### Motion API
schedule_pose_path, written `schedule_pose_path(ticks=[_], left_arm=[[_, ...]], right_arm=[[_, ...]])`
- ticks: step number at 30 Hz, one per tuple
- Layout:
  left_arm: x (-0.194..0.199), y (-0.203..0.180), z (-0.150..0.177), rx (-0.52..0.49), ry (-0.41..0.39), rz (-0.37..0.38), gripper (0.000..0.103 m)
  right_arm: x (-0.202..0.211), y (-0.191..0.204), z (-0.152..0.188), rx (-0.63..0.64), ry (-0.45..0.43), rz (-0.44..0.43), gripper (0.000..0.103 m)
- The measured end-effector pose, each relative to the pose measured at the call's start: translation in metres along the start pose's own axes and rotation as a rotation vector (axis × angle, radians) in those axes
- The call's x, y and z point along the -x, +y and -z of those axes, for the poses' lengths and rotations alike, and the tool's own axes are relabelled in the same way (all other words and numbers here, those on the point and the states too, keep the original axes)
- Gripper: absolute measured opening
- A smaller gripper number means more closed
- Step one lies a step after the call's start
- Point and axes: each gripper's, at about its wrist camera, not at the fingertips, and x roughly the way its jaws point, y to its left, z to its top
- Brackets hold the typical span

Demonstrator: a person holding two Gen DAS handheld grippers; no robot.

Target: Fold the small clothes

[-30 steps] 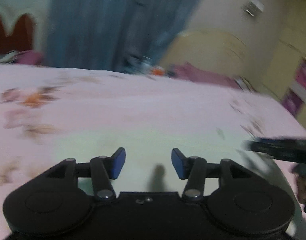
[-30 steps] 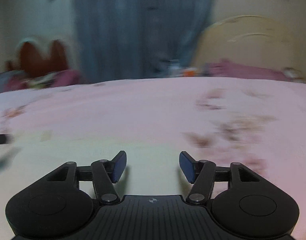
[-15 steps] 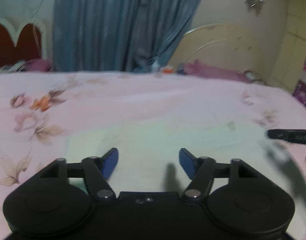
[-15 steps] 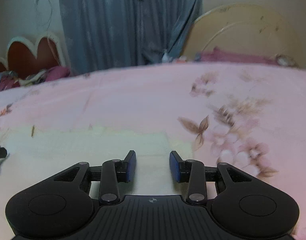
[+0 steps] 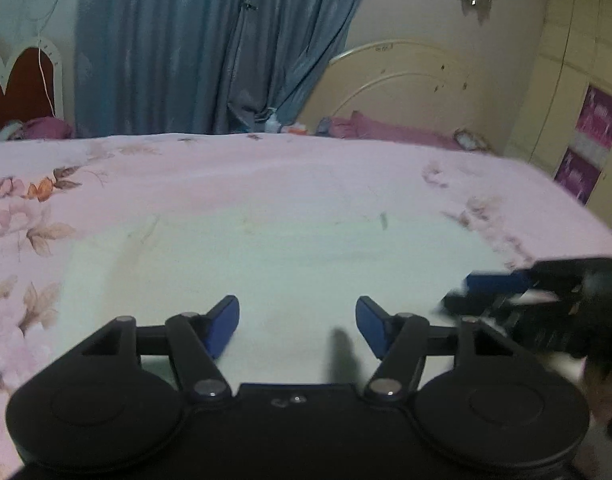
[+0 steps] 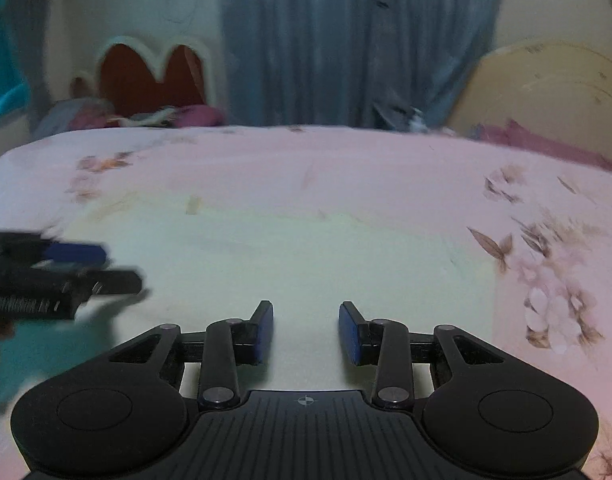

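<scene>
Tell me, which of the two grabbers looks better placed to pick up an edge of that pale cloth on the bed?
Probably the right gripper: the pale cloth ends at a visible edge close on its right. The left gripper, jaws closing on nothing, sits over the cloth's middle.

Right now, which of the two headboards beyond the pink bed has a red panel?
The scalloped headboard left of the blue curtain: white rim around a dark red panel. The arched headboard right of the curtain is plain cream.
</scene>
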Motion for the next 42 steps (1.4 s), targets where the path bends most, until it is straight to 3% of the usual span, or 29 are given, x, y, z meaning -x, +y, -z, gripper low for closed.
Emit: schedule_pose_path(ticks=[2, 4, 12, 15, 18, 22, 24, 27, 30, 34, 39, 40, 41, 42], left_arm=[[-0.002, -0.008, 0.006, -0.022, 0.025, 0.006, 0.067], [-0.008, -0.013, 0.018, -0.061, 0.053, -0.034, 0.067], [0.016, 0.014, 0.031, -0.013, 0.031, -0.109, 0.067], [0.030, 0.011, 0.032, -0.007, 0.024, -0.137, 0.063], [0.042, -0.003, 0.033, 0.029, 0.001, -0.067, 0.064], [0.035, -0.028, 0.050, -0.013, 0.084, -0.056, 0.062], [0.037, -0.035, 0.061, -0.056, 0.097, -0.098, 0.063], [0.052, -0.037, 0.065, -0.039, 0.092, -0.106, 0.062], [0.064, -0.043, 0.071, -0.027, 0.071, -0.091, 0.062], [0.064, -0.054, 0.078, -0.047, 0.084, -0.097, 0.059], [0.077, -0.044, 0.087, -0.023, 0.076, -0.120, 0.057], [0.081, -0.039, 0.089, -0.010, 0.076, -0.123, 0.057], [0.084, -0.034, 0.090, 0.003, 0.076, -0.129, 0.056], [0.088, -0.029, 0.091, 0.013, 0.075, -0.138, 0.055]], right_arm=[[0.001, 0.014, 0.009, 0.064, 0.003, -0.019, 0.037], [-0.003, 0.018, 0.021, 0.073, 0.014, -0.013, 0.037], [0.016, -0.030, 0.038, -0.063, 0.038, 0.123, 0.037], [0.031, -0.027, 0.036, -0.071, 0.040, 0.155, 0.037], [0.049, -0.004, 0.033, -0.061, -0.004, 0.059, 0.037], [0.041, 0.038, 0.048, -0.006, 0.091, -0.044, 0.037], [0.041, 0.045, 0.061, 0.016, 0.108, -0.008, 0.037], [0.055, 0.045, 0.064, -0.022, 0.096, 0.000, 0.037], [0.069, 0.060, 0.066, -0.041, 0.053, -0.052, 0.037], [0.068, 0.084, 0.078, -0.001, 0.092, -0.069, 0.037], [0.079, 0.074, 0.086, -0.025, 0.106, -0.009, 0.037], [0.083, 0.066, 0.087, -0.047, 0.105, 0.012, 0.035], [0.087, 0.057, 0.088, -0.070, 0.111, 0.033, 0.019], [0.090, 0.048, 0.090, -0.088, 0.115, 0.053, 0.009]])
